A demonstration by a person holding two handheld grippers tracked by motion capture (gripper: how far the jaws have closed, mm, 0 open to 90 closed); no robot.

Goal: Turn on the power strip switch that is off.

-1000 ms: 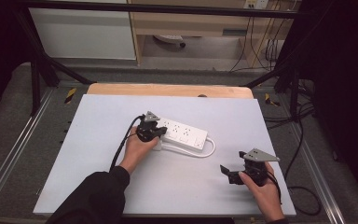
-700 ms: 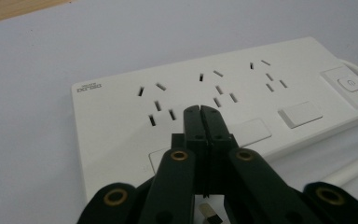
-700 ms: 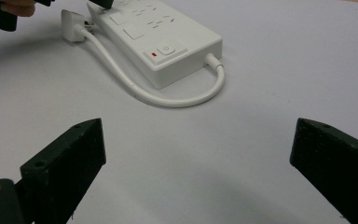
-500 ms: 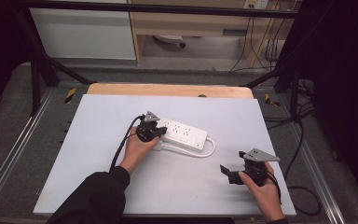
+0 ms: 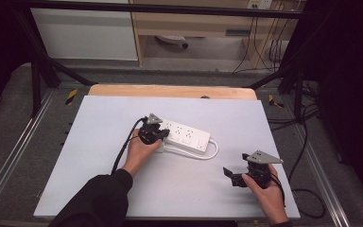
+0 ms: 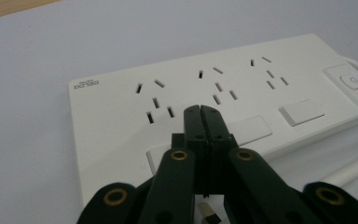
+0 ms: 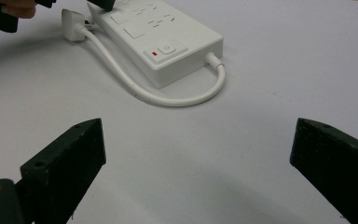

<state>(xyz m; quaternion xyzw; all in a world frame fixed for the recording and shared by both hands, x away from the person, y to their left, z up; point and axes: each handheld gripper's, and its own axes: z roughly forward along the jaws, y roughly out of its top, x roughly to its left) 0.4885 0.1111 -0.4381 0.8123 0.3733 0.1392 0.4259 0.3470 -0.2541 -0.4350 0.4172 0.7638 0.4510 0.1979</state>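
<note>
Pale grey-white worktop (image 5: 99, 179), matte, with a strip of bare wood (image 5: 170, 91) along its far edge. Metal rails run down both sides over grey floor. Beyond the far edge: a white cabinet front (image 5: 82, 33), an open wooden shelf unit (image 5: 203, 23), and loose cables (image 5: 264, 47) hanging at back right. Dark surroundings left and right.

White power strip (image 5: 184, 135) lies flat near the worktop's centre, sockets facing up. Long axis runs across the worktop, tilted a little: the left end sits farther away, the right end nearer the person. Switch end with a red indicator (image 7: 154, 53) is at the right end; the white cord (image 5: 198, 153) leaves there, loops back along the near side and ends in a white plug (image 7: 71, 21) lying on the worktop near the left end.

Left forearm in a dark sleeve (image 5: 94, 201) comes in from bottom left, angled up toward the strip. The left hand-held gripper (image 5: 153, 133) is over the strip's left end; in the left gripper view its jaws are pressed fully together with nothing between them, tips just above or on the strip's top face near the first socket group; contact can't be told.

Right hand (image 5: 269, 198) rests low at the worktop's near right, well apart from the strip. The right hand-held gripper (image 5: 236, 176) points left toward the centre, jaws wide apart, empty, hovering over bare worktop.
</note>
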